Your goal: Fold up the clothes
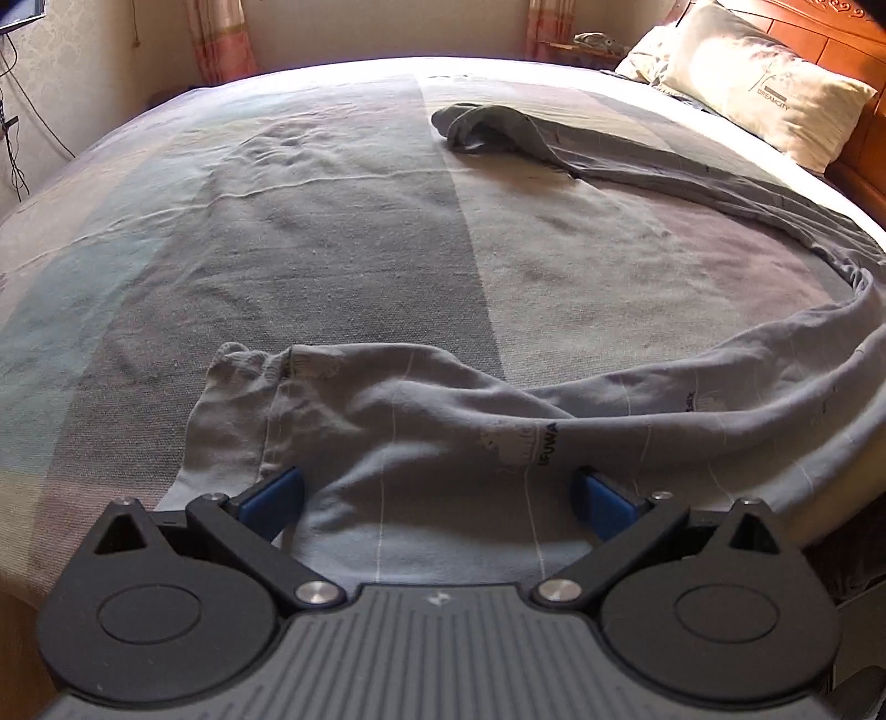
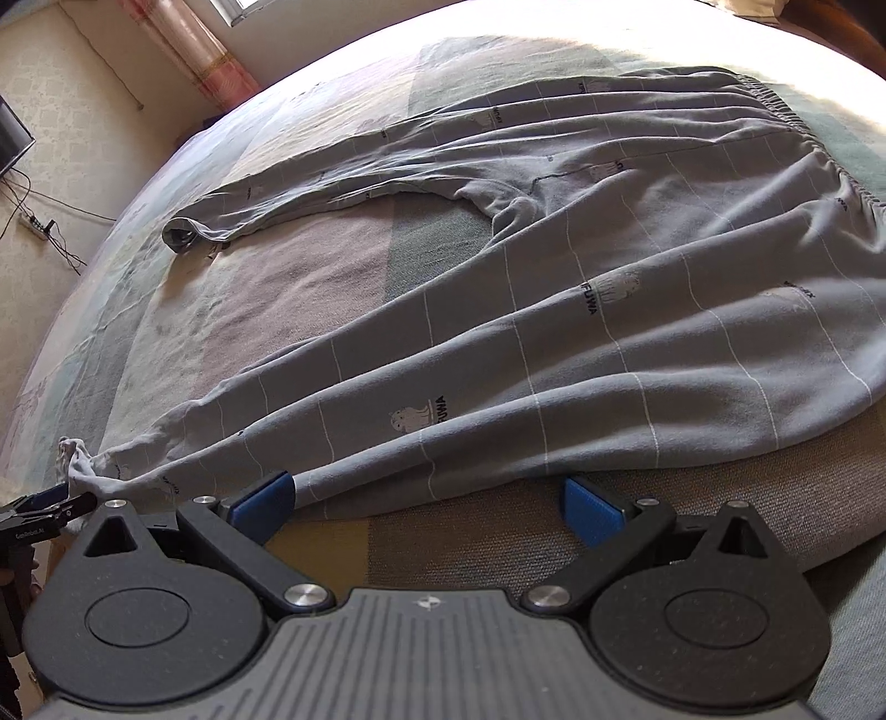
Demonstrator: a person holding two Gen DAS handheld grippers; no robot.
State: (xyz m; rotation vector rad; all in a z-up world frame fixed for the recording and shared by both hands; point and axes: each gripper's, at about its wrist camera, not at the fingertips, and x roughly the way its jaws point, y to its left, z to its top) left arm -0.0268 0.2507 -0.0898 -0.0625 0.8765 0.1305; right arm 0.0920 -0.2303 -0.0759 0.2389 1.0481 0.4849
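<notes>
Nearest in the left wrist view, the left gripper point(image 1: 440, 501) is seen with its blue pads point(image 1: 275, 495) spread wide apart; nothing is clasped, though the cuff end of one leg of the grey trousers point(image 1: 421, 443) lies between and under them. In the right wrist view the right gripper point(image 2: 429, 504) is likewise held released, its pads set wide apart over the near edge of the bed point(image 2: 454, 537), with the left pad just touching the lower hem fold of the trousers point(image 2: 554, 332) and the right pad over bare sheet. At the far left edge of that view the left gripper point(image 2: 52, 507) is glimpsed beside the bunched cuff.

The trousers are spread on the bed, grey with thin white grid lines and small printed figures. One leg is laid along the near edge of the bed, and its cuff is crumpled at the left end. The other leg is stretched farther across the bed, ending in a rolled cuff near the middle. The elastic waistband point(image 2: 864, 144) is found at the right side of the bed, gathered in small pleats.

Beyond the trousers, a pale pillow point(image 1: 769, 83) is propped at the far right corner of the bed against a wooden headboard point(image 1: 864, 138). Pink curtains point(image 1: 221, 39) are hung past the far side of the bed.
</notes>
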